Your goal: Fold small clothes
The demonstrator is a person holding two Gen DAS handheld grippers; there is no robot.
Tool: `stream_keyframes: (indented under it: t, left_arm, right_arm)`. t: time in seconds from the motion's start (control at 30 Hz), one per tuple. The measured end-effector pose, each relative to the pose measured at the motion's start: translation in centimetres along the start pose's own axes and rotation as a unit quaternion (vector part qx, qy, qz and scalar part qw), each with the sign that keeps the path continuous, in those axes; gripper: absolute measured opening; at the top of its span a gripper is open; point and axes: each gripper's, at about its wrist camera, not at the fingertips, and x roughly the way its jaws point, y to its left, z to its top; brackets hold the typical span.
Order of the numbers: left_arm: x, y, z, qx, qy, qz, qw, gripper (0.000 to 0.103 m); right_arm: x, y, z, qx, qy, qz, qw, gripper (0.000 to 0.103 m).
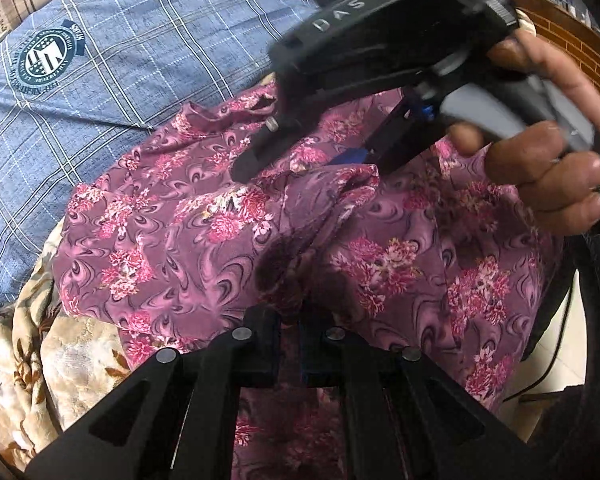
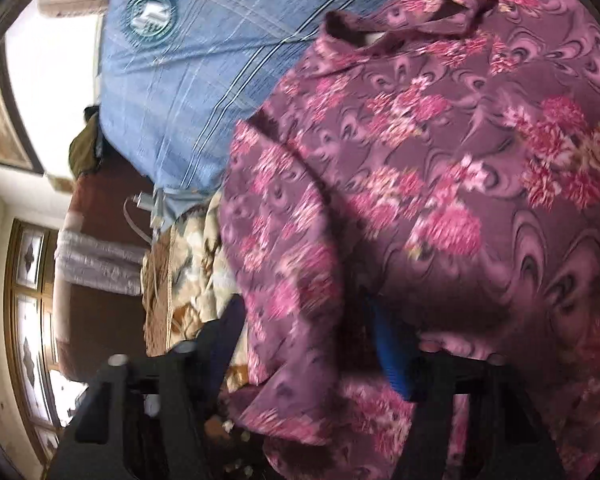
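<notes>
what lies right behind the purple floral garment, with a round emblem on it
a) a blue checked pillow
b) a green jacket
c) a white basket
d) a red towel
a: the blue checked pillow with a round emblem sits just behind the floral garment, seen in both wrist views.

Left gripper [image 1: 288,322] pinched closed; right gripper [image 1: 314,170] seemingly part-spread, right hand [image 1: 548,152] gripping.
</notes>
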Motion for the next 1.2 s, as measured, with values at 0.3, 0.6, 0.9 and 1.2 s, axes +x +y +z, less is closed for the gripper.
stream_keyframes:
  t: [0.3,0.6,0.9,1.2]
  left_arm:
    - [-8.2,5.2,0.4,-0.108,-0.156,-0.17,0.9669,0.069]
    - [0.7,17.6,-3.1,-0.448,-0.034,-0.152,0.8805,0.077]
    - [4.2,20.7,-5.4,-0.573,-0.022,-0.139,0.8077,0.077]
    - [6.6,22.4,-7.4,-0.643,-0.028,-0.106,0.7581,0.033]
  right_arm:
    - [-6.3,3.3,-1.4,-0.057,-0.051,-0.02,0.997,0.009]
    - [-7.2,-3.2,-6.1,-0.018,-0.031,-0.107,0.994,0.017]
    - [-9.0,-4.9,-7.1,-0.007,-0.057,-0.068,0.996,0.026]
    - [-8.6,-5.3,-7.8,-0.035,-0.047,-0.117,0.991,0.012]
